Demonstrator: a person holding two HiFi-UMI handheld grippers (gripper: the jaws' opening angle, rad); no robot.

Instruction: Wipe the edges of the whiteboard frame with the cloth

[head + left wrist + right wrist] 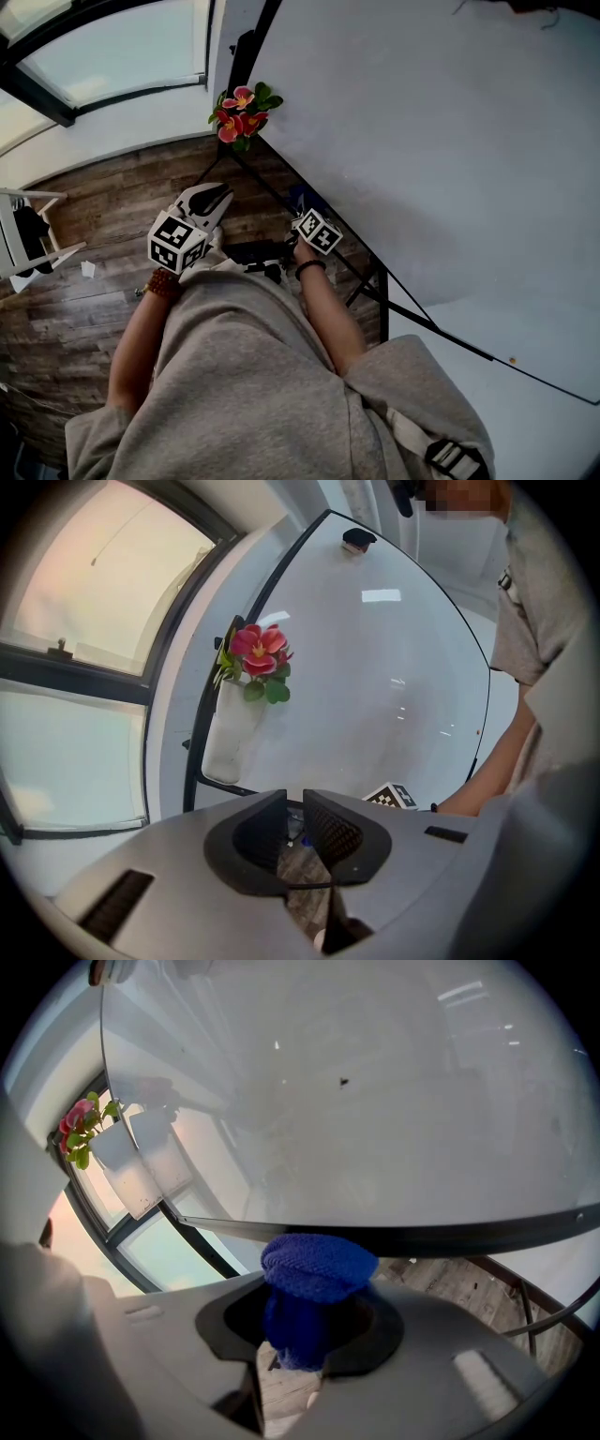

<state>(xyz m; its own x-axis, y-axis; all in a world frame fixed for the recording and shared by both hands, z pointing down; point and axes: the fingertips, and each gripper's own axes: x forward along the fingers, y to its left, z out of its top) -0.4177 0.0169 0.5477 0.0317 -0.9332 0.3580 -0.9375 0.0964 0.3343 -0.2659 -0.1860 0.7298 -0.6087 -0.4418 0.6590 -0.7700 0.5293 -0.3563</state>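
Note:
The whiteboard (422, 141) fills the right of the head view, and its black frame (281, 192) runs slantwise below it. My right gripper (307, 214) reaches up to that lower frame edge. In the right gripper view its jaws are shut on a bunched blue cloth (317, 1267), which presses against the underside of the black frame (450, 1234). My left gripper (212, 199) hovers left of the board over the floor. Its jaws (295, 810) stand a little apart with nothing between them, pointing at the board (375, 667).
A white holder (230, 733) with red artificial flowers (242, 111) hangs at the board's lower left corner. The black stand legs (370, 281) go down beneath the frame. Below lies a wooden floor (103, 197), with a white rack (23, 234) at far left and a window (103, 56) beyond.

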